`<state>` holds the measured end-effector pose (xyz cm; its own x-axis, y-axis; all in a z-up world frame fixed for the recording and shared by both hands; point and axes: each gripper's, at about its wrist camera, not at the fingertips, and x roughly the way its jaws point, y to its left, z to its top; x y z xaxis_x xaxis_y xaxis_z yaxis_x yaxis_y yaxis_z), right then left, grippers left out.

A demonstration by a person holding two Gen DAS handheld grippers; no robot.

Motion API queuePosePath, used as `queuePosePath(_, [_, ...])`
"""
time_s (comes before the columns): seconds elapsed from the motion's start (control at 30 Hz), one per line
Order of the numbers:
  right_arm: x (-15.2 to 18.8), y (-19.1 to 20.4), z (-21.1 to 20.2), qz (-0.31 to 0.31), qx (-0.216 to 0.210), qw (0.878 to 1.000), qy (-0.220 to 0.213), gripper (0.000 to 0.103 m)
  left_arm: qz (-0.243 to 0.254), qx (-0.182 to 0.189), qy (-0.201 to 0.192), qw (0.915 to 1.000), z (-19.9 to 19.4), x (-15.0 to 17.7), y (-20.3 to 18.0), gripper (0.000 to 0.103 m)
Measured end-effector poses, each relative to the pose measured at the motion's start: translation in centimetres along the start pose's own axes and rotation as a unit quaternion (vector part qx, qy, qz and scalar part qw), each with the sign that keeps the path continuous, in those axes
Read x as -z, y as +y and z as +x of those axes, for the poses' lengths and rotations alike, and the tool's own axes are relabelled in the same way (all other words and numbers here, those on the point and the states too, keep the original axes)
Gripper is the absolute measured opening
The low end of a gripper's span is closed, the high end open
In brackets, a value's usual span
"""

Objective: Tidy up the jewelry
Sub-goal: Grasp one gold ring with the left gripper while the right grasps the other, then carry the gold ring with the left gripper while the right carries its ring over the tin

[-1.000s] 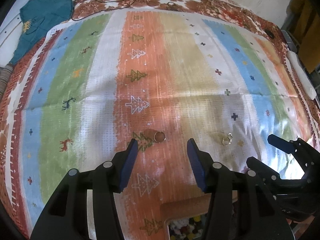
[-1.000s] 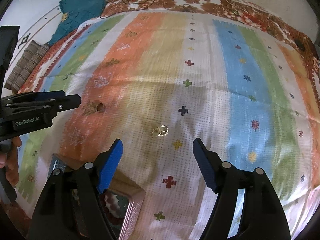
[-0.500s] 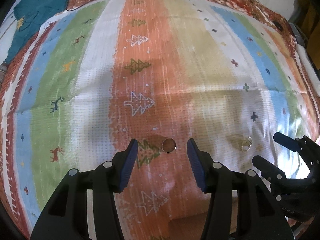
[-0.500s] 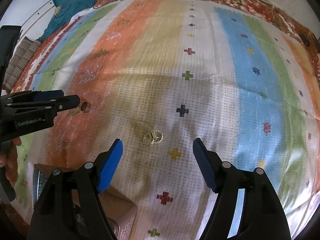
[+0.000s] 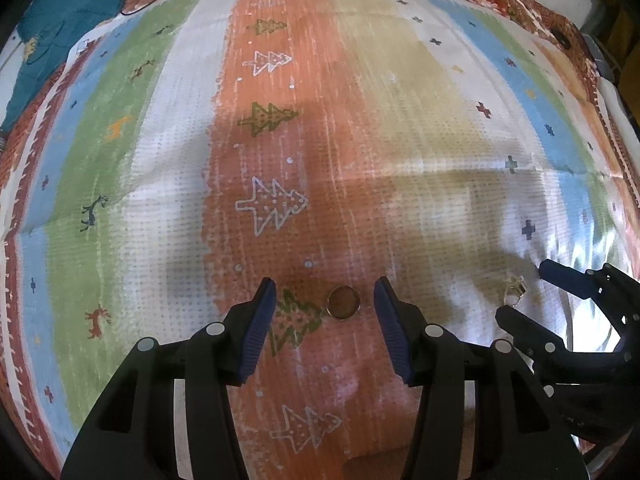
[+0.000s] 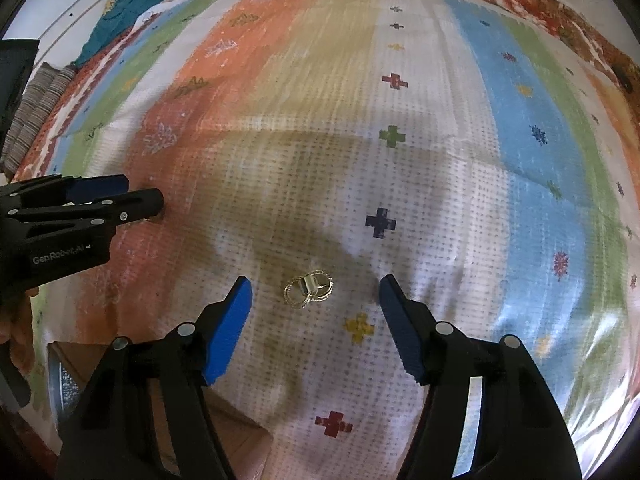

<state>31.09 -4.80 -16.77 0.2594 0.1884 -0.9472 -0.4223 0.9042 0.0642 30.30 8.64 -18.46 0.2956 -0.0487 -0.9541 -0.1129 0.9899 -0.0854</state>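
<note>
Straddling, claws spread wide: left claw (image 5: 325, 312) framing the small round gold ring (image 5: 343, 302) beside the green tree motif (image 5: 296, 320), right claw (image 6: 316, 306) framing interlinked thin gold hoops (image 6: 309, 290); probably needing lowering, then pinching.

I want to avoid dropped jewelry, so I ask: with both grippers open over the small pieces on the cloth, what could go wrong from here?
1. The ring lies flat between the left gripper fingers; closing may push it aside or pinch the cloth.
2. The hoops under the right gripper overlap; only one may get lifted.
</note>
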Motion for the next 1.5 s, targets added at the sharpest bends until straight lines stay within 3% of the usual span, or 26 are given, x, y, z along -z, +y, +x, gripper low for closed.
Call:
queuePosePath(0.2, [-0.4,-0.1,0.5,0.003,0.003,1.0,-0.001,0.056,0.012,0.001,0.006,0.9999,0.6,-0.1,-0.3,0.044])
queuePosePath(0.33, [-0.5,-0.1,0.8,0.002,0.013,1.0,0.001,0.047,0.033,-0.012,0.012,0.9993,1.1,0.1,-1.1,0.027])
queuePosePath(0.43, [-0.5,-0.2,0.9,0.002,0.016,1.0,0.001,0.033,0.041,-0.02,0.012,0.9989,1.4,0.1,-1.4,0.018])
queuePosePath(0.6, [-0.6,-0.6,0.8,0.006,0.021,1.0,-0.003,0.017,0.042,-0.018,0.006,0.9989,1.4,0.2,-1.4,0.018])
queuePosePath(0.93, [-0.4,-0.8,0.5,0.005,0.02,1.0,-0.011,0.015,0.045,-0.005,-0.004,0.999,0.2,0.8,-1.3,0.018])
queuePosePath(1.5, [0.8,0.7,-3.8,-0.001,0.017,0.998,-0.057,0.015,0.052,0.012,-0.041,0.9977,-4.3,1.6,-2.0,0.018])
